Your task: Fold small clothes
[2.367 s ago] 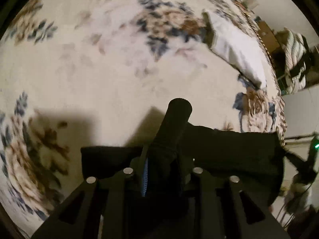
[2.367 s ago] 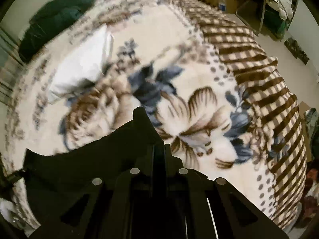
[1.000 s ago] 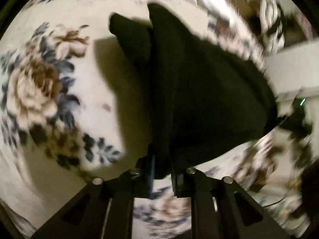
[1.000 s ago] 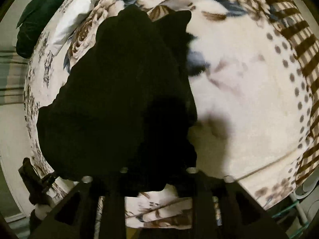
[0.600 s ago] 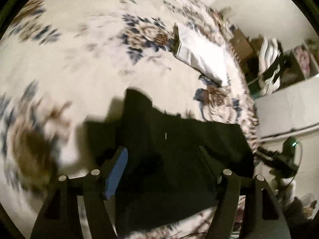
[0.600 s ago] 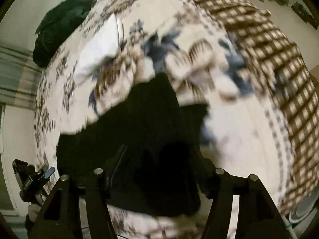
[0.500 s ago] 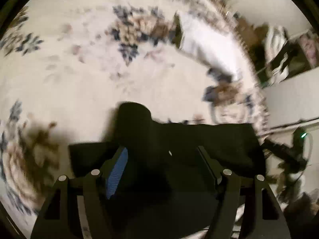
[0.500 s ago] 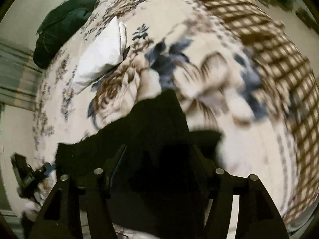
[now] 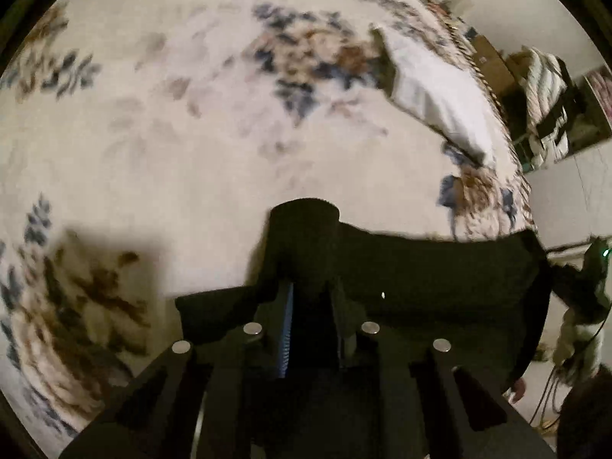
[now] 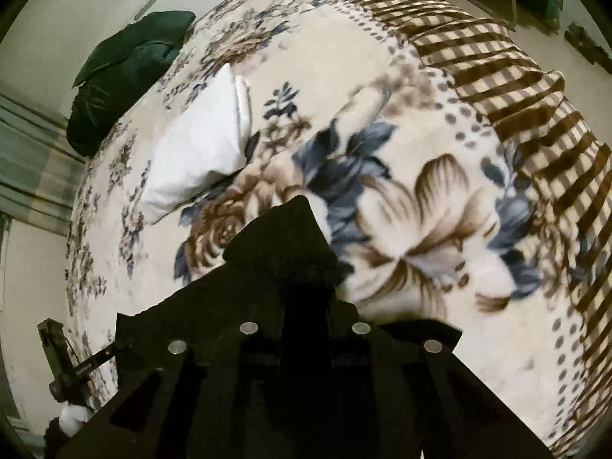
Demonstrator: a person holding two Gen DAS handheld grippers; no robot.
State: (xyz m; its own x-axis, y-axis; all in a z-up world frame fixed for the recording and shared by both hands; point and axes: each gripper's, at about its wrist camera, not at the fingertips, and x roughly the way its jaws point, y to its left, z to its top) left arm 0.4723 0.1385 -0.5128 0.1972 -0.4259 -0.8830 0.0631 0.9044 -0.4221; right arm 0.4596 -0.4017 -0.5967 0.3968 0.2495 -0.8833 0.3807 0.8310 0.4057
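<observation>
Now — both tools pinch black garment [image 9: 440, 279] over bed.
Left tool [image 9: 310, 306] and right tool [image 10: 304, 298] each clamp a bunched fabric corner; plush floral blanket [image 10: 401, 210], white pillow [image 10: 199, 153] beyond.

The black garment [image 9: 420, 287] is a small piece of dark, matte cloth with no print that can be made out. It lies low over the floral blanket, stretched sideways into a wide band with a fairly straight far edge. At each end a bunched fold of it sticks up: a rounded hump in the left wrist view, a pointed peak [image 10: 290, 237] in the right wrist view. Its near part is hidden.
</observation>
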